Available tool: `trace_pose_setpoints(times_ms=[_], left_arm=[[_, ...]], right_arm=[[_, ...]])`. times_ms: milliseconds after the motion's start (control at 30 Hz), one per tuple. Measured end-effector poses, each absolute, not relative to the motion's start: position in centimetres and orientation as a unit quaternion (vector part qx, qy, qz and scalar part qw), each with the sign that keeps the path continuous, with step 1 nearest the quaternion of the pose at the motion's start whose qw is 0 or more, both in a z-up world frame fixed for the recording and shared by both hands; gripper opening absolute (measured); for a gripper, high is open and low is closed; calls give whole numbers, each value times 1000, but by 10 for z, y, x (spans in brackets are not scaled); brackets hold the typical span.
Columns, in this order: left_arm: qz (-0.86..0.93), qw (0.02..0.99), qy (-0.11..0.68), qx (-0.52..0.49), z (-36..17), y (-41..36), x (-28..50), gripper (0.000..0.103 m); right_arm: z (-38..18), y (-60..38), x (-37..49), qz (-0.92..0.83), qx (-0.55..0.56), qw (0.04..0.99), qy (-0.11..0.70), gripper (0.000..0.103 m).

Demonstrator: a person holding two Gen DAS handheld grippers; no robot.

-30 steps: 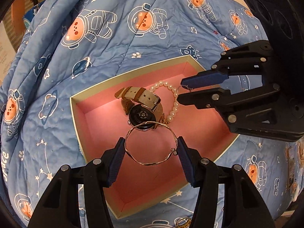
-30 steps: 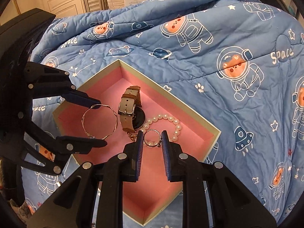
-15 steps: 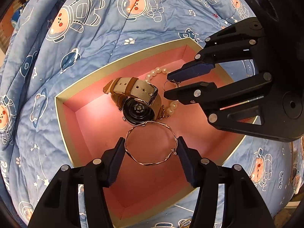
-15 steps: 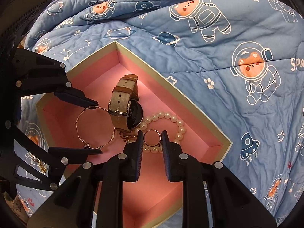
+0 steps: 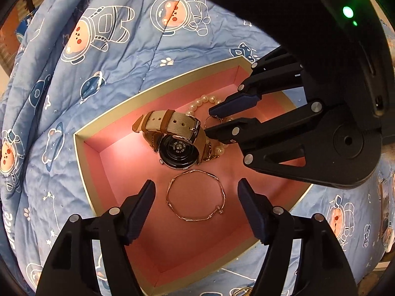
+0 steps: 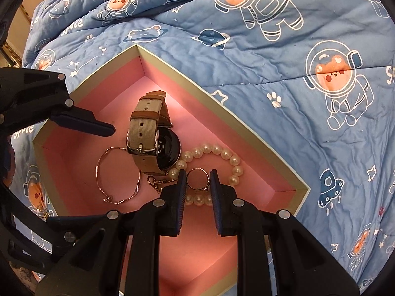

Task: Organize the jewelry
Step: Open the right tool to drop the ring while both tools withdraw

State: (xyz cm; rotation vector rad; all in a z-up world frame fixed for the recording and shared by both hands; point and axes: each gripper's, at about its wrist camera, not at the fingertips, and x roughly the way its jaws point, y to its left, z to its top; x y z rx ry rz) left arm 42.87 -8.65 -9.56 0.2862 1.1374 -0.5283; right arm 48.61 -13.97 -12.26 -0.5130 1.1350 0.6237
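The left gripper [image 5: 196, 192] was opening, its pads clear of the bangle [image 5: 195, 194], which lay flat on the pink floor of the box [image 5: 111, 113], just beside the watch [image 5: 176, 140]. The right gripper [image 6: 197, 185] was clamped on a ring [image 6: 197, 178], held low over the pearl bracelet [image 6: 217, 157] inside the same box. The box sat on a blue quilt [image 6: 271, 74].

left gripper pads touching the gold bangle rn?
Apart. Left wrist view: left gripper jaws are opening, pink box floor shows between each pad and the gold bangle, which lies flat.
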Motion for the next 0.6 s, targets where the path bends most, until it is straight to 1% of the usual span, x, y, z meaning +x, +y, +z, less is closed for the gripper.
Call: trace_pose_setpoints(times_ms=[100, 167, 200, 233, 300, 433, 500, 533, 567, 600], left_arm=[[-251, 806, 518, 135, -87, -85, 425, 69], [-248, 810, 511, 144, -81, -82, 421, 72], [-246, 812, 507, 152, -79, -81, 419, 73], [-246, 814, 502, 156, -77, -80, 416, 75], [-248, 820, 490, 159, -71, -75, 410, 78], [-245, 839, 467, 132, -58, -58, 394, 79], [-244, 849, 456, 107, -50, -52, 387, 81], [-242, 855, 448, 96, -47, -50, 381, 83], [-237, 862, 440, 87, -44, -45, 374, 85], [-234, 867, 434, 78, -43, -40, 367, 86]], right_arm=[[-121, -141, 484, 285, -232, 771, 519, 23], [-118, -143, 482, 283, -227, 778, 513, 36], [-116, -145, 481, 282, -225, 782, 508, 39], [-113, -147, 480, 283, -220, 786, 503, 45], [-107, -151, 477, 287, -211, 793, 495, 47], [-95, -156, 467, 280, -198, 813, 471, 48], [-86, -163, 457, 275, -178, 827, 457, 54], [-81, -167, 450, 270, -169, 836, 446, 62], [-77, -171, 443, 265, -160, 845, 436, 66], [-74, -176, 435, 265, -148, 850, 430, 66]])
